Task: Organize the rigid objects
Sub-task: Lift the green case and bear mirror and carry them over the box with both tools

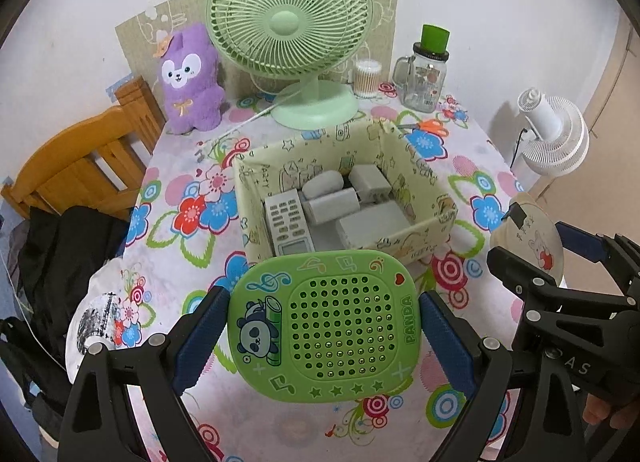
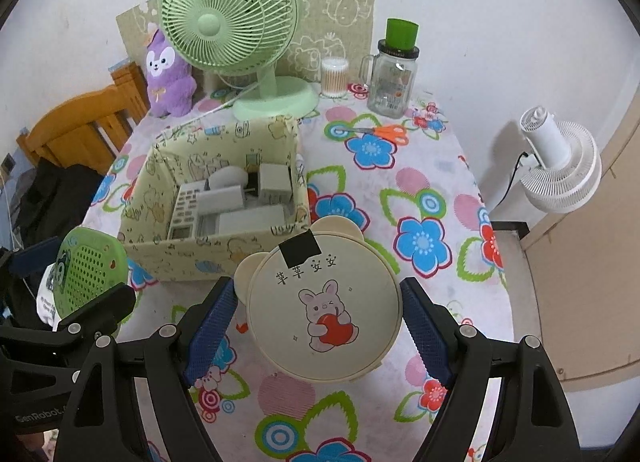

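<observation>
With my left gripper (image 1: 324, 326) holding the green panda case (image 1: 324, 326) and my right gripper (image 2: 318, 322) the cream bunny case (image 2: 324, 310), I should lower each flat into the box (image 1: 432, 222) near the bench's centre.

1. A white wall (image 1: 500, 2) stands behind the worktop (image 2: 420, 166), which wears a flowered cloth.
2. A wooden chair (image 1: 80, 162) sits at the left, dark bags (image 1: 60, 262) beside it.
3. A white fan (image 2: 560, 166) stands at the right, near a beige door (image 2: 592, 262).
</observation>
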`<action>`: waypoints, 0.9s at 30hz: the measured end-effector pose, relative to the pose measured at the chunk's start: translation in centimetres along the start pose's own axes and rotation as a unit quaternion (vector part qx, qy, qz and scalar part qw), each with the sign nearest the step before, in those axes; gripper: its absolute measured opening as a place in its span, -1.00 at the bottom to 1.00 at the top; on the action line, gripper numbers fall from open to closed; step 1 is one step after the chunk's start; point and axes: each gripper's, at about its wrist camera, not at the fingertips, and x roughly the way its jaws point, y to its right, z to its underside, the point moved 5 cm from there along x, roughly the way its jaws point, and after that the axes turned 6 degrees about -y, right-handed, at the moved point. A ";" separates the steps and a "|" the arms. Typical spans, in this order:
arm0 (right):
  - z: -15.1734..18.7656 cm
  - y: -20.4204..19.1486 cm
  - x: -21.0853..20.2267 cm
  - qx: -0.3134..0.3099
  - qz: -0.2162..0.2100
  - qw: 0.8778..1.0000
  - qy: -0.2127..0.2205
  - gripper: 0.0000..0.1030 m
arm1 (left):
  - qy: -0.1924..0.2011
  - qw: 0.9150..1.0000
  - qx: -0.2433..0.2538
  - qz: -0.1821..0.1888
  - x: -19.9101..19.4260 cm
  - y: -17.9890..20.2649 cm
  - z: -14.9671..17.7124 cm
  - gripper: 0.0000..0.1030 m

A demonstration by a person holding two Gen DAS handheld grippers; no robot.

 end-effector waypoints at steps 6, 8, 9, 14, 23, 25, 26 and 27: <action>-0.7 0.1 -0.6 0.001 -0.004 1.000 0.004 0.62 | 0.007 1.000 -0.003 -0.001 -0.7 -0.1 -0.7 0.84; -1.0 0.1 -0.7 0.000 -0.005 1.000 0.005 0.62 | 0.010 1.000 -0.005 -0.001 -1.0 -0.2 -0.9 0.84; -1.1 0.1 -0.8 0.000 -0.006 1.000 0.005 0.62 | 0.010 1.000 -0.006 -0.001 -1.0 -0.2 -1.0 0.84; -2.1 0.0 -0.9 -0.004 -0.006 1.000 0.008 0.62 | 0.013 1.000 -0.010 -0.003 -1.1 -0.5 -1.7 0.84; -3.7 0.3 0.1 -0.002 -0.005 1.000 0.005 0.62 | 0.013 1.000 -0.011 -0.001 -0.2 -0.5 -3.1 0.84; -3.9 0.4 0.4 -0.003 -0.004 1.000 0.004 0.62 | 0.011 1.000 -0.011 0.000 0.1 -0.5 -3.4 0.84; -4.1 0.4 0.5 -0.003 -0.004 1.000 0.002 0.62 | 0.011 1.000 -0.012 0.002 0.3 -0.6 -3.6 0.85; -4.3 0.4 0.7 -0.002 -0.003 1.000 0.001 0.62 | 0.010 1.000 -0.012 0.002 0.5 -0.6 -3.7 0.84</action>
